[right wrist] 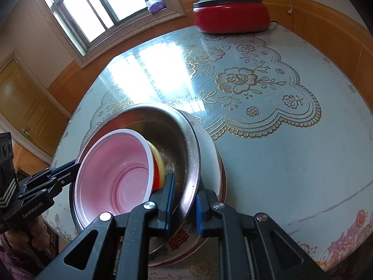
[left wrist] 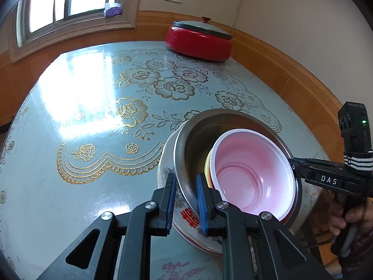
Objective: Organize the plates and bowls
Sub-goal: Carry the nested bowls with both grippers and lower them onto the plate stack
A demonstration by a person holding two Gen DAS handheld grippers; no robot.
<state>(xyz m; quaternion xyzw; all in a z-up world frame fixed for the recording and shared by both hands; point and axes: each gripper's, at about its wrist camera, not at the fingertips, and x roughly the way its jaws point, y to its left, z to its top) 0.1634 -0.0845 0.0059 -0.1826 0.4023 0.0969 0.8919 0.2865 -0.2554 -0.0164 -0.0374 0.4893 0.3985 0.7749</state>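
A nested stack stands at the table's near edge: a white enamel basin with red characters (left wrist: 186, 217) (right wrist: 209, 144), a steel bowl (left wrist: 198, 140) (right wrist: 167, 126) inside it, then a yellow bowl (left wrist: 207, 163) (right wrist: 160, 163) and a pink bowl with a white rim (left wrist: 251, 170) (right wrist: 116, 170). My left gripper (left wrist: 186, 200) straddles the steel bowl's near rim, jaws around the rim with a small gap. My right gripper (right wrist: 185, 198) straddles the same bowl's rim on the opposite side. It also shows in the left wrist view (left wrist: 293, 163); the left gripper shows in the right wrist view (right wrist: 72, 168).
The round table (left wrist: 93, 198) (right wrist: 291, 163) has a pale blue cloth with gold flowers under glass. A red electric pot with a grey lid (left wrist: 198, 39) (right wrist: 230, 11) stands at the far edge by the wall. A window is behind the table.
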